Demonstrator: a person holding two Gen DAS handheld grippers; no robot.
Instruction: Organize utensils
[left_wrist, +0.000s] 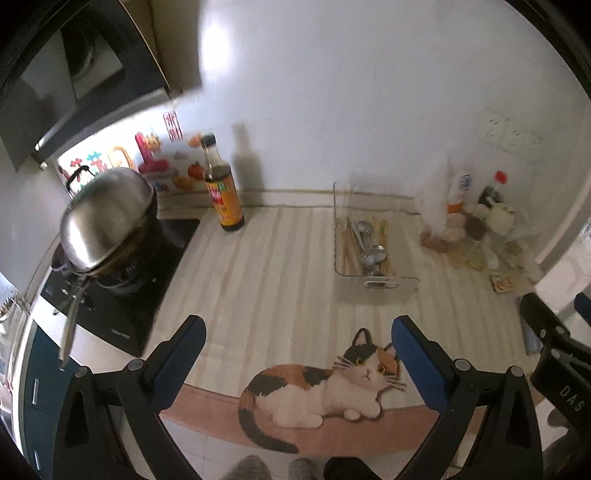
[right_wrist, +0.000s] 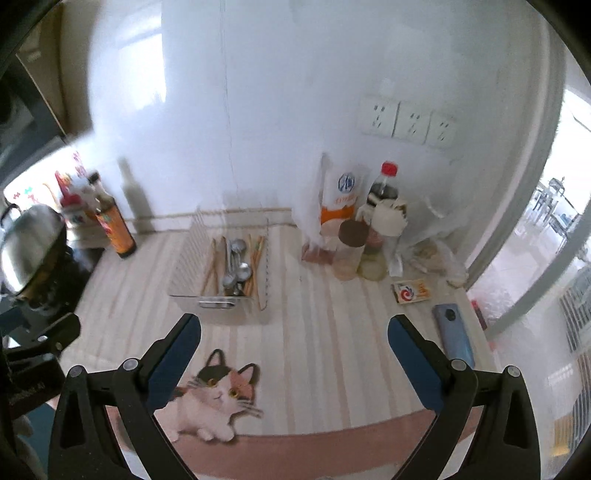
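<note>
A clear plastic organizer tray (left_wrist: 376, 286) (right_wrist: 221, 302) sits on the striped mat near the back wall. In it lie several metal spoons (left_wrist: 371, 254) (right_wrist: 236, 269) flanked by wooden chopsticks (left_wrist: 345, 245) (right_wrist: 210, 266). My left gripper (left_wrist: 297, 332) hovers high above the mat, well in front of the tray, open with nothing between its blue pads. My right gripper (right_wrist: 293, 332) is likewise open and empty, raised above the mat to the right front of the tray. Part of the right gripper's body (left_wrist: 554, 339) shows at the right edge of the left wrist view.
A dark sauce bottle (left_wrist: 221, 188) (right_wrist: 114, 225) stands left of the tray. A steel-lidded wok (left_wrist: 107, 221) sits on the black stove (left_wrist: 122, 295) at far left. Bottles and jars (right_wrist: 369, 229) crowd the back right corner. A phone (right_wrist: 452, 332) and small card box (right_wrist: 412, 291) lie right. A cat picture (left_wrist: 325, 384) marks the mat's front.
</note>
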